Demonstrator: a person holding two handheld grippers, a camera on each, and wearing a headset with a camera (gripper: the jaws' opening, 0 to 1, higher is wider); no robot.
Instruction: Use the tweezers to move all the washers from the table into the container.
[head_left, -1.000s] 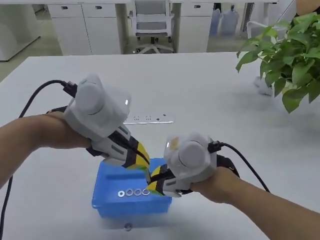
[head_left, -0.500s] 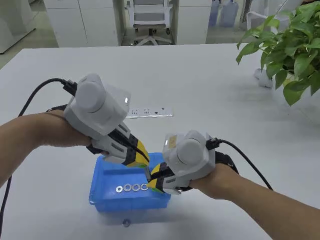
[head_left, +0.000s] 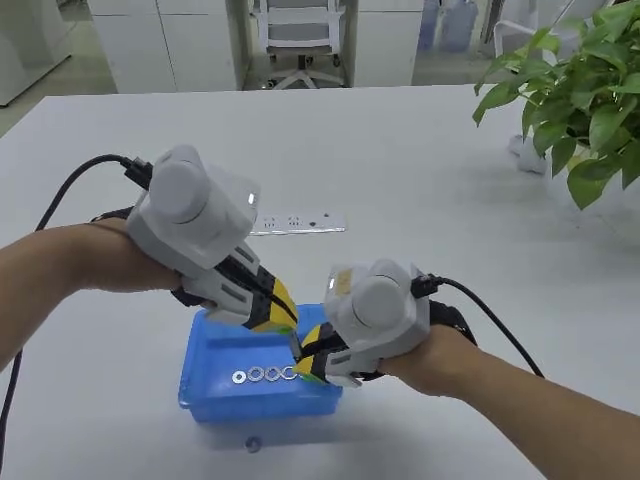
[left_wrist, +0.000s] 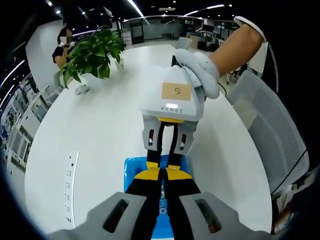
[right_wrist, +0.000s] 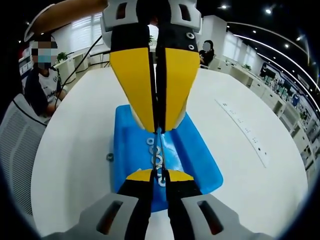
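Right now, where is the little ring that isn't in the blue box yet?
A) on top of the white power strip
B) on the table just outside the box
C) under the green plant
B: one washer lies on the white table just outside the front wall of the blue container, not touching it.

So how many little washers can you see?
5. Four washers lie in a row inside the blue container; one lies on the table just outside it. The hand-held grippers may hide more.
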